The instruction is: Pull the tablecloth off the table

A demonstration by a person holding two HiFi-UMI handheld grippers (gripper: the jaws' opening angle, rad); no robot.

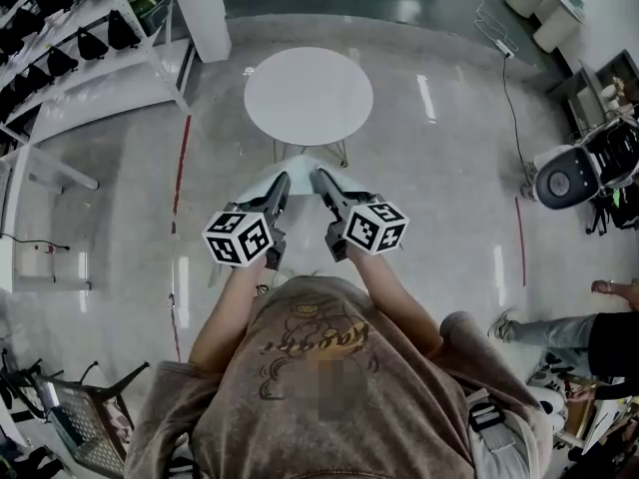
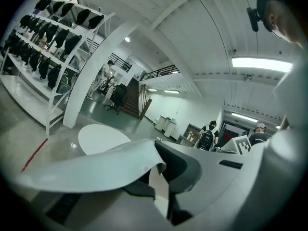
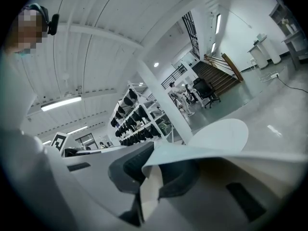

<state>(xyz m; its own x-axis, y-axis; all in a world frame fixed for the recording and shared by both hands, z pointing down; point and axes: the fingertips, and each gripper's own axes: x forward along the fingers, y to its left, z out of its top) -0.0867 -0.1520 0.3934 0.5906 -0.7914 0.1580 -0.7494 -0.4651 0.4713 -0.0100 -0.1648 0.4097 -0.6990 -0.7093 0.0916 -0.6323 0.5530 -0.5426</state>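
Left tool (image 1: 282,181), right tool (image 1: 322,178) each clamped on tablecloth (image 1: 300,166) edge; cloth partly hidden under tools; round table (image 1: 309,96) beyond.

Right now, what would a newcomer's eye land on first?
Two marker-cube grippers at the centre of the head view, the left gripper and right gripper, both with jaws shut on a white tablecloth held between them. Just beyond stands a round white table, its top uncovered.

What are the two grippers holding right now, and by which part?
Left gripper and right gripper each pinch the thin white tablecloth at its edge.
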